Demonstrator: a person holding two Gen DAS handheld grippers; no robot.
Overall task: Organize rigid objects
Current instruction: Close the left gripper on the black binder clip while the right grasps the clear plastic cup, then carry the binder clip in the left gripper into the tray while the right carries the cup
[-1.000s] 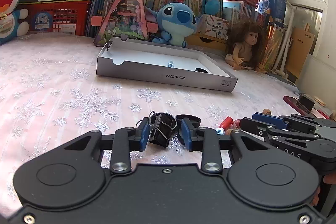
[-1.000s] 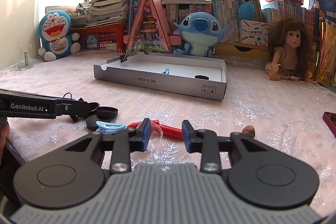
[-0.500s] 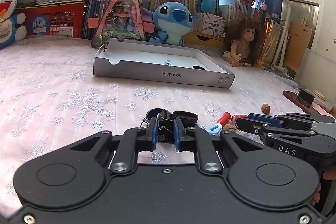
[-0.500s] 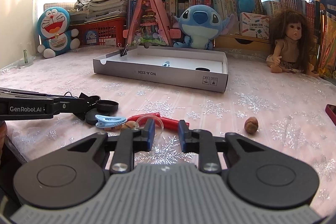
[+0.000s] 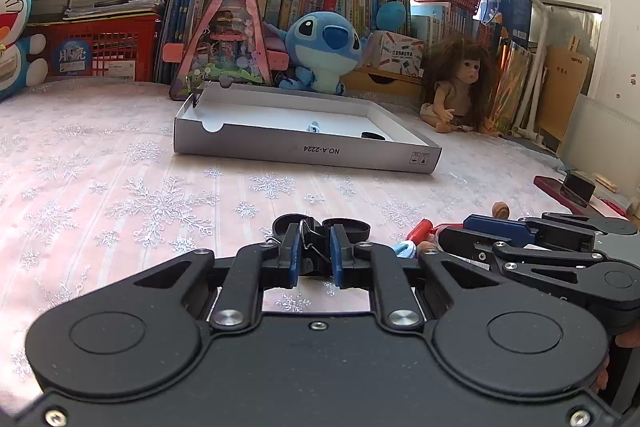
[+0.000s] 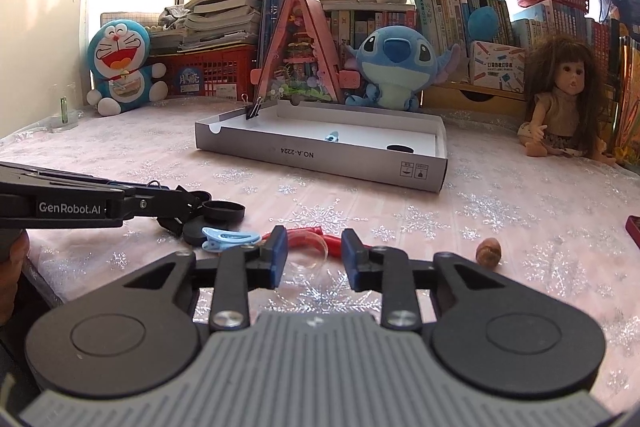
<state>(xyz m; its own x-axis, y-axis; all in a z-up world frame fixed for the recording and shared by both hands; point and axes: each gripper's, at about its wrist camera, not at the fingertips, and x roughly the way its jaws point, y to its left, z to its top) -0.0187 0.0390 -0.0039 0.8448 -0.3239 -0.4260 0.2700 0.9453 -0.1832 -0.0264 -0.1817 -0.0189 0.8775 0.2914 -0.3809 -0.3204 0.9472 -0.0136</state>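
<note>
Left gripper clamped tight on small black metal binder clip, low over the snowflake cloth. Light, stiff, springy; best pinched across the body, wire handles slippery. Right gripper opening around clear plastic ring, pads not touching.

The tray sits mid-frame on the desk, the nut lower right, the clip lower left.

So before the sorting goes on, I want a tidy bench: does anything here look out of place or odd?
One thing: a black binder clip is clamped upright on the far left wall of the grey box, not lying inside like the small blue clip and black cap. A lone nut sits apart on the cloth.
</note>
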